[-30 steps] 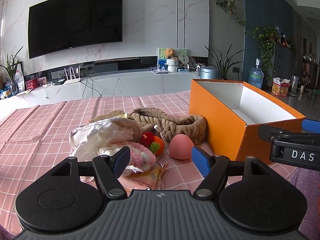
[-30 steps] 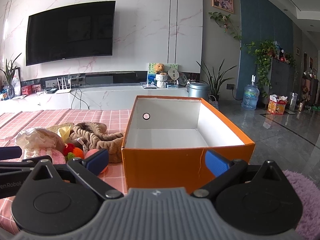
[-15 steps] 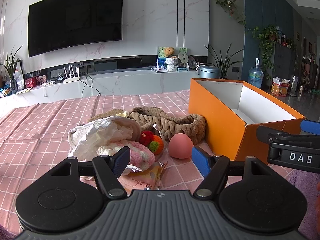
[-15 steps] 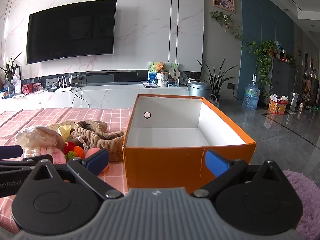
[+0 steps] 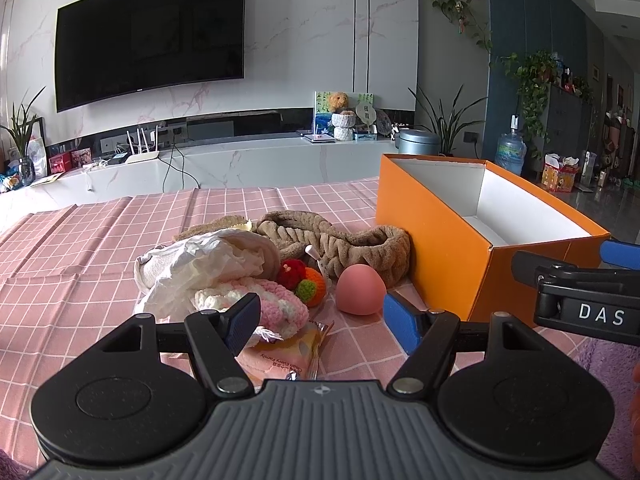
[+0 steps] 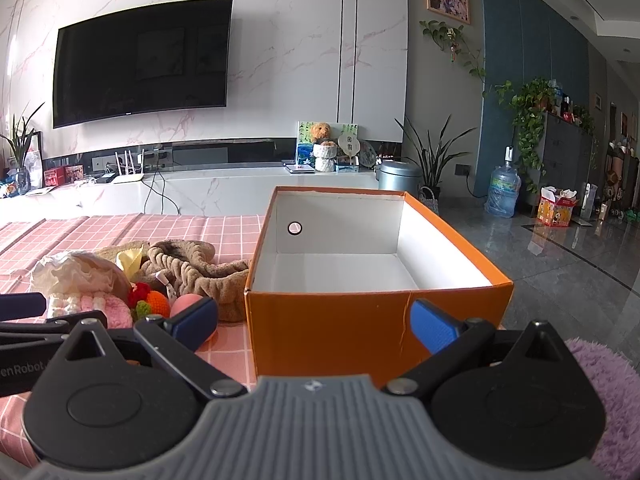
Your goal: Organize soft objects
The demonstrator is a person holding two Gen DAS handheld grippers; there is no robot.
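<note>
A pile of soft things lies on the pink checked tablecloth: a brown braided headband, a white crumpled cloth, a pink and white crochet piece, a red and orange crochet toy, a pink egg-shaped ball and a wrapped snack packet. My left gripper hovers open just in front of the pile, nothing between its fingers. An orange box with a white inside stands to the right, empty. My right gripper is open before the box's near wall.
A fluffy purple rug or cushion lies at the near right. Beyond the table stand a white TV bench, a wall-mounted television and potted plants. Grey tiled floor stretches to the right.
</note>
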